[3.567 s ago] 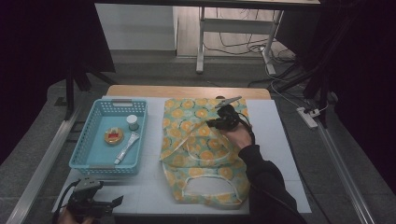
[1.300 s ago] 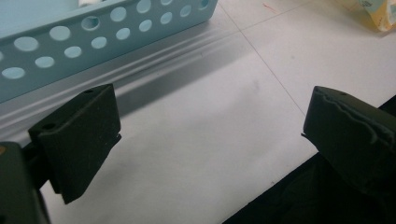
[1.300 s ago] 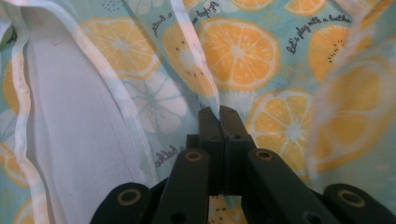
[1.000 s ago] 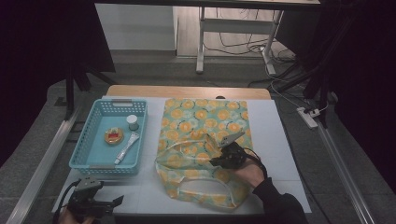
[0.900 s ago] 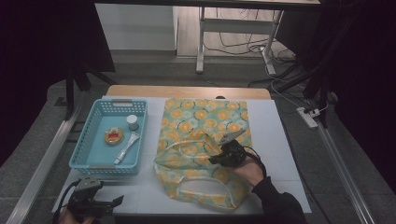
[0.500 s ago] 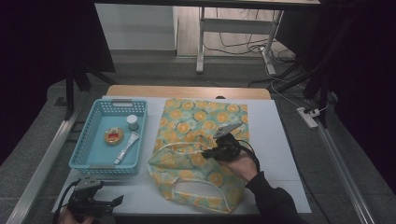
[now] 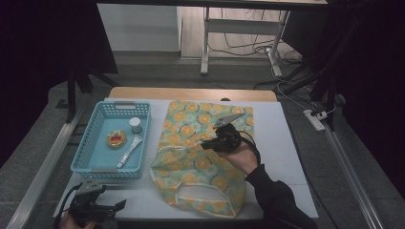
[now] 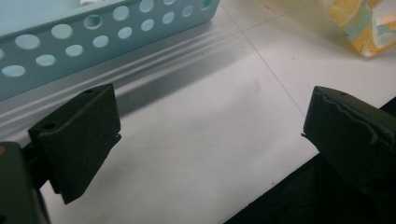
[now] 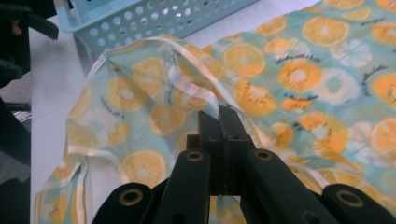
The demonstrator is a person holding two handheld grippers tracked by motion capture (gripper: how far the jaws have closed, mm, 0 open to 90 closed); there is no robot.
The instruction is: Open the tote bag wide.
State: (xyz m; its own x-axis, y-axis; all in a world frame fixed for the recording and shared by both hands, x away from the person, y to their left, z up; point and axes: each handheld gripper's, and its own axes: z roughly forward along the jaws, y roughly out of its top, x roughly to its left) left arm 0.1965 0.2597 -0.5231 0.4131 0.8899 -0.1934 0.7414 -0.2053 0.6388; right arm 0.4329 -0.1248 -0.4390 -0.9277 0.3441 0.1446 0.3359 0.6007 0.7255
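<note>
Right gripper jaws pinched tight on the upper hem of the orange-print bag mid-table beside the blue basket — keep lifting straight so the mouth opens without slipping; a second ago that hem lay lower, flatter – left gripper idle, jaws wide, at the near table edge

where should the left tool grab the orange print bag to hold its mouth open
Grip the bag at the loose rim on the basket side, coming in low from the left. The right tool is shut on the upper layer's hem and lifts it, so the mouth gapes toward the left tool, which sits open near the table's front corner.
</note>
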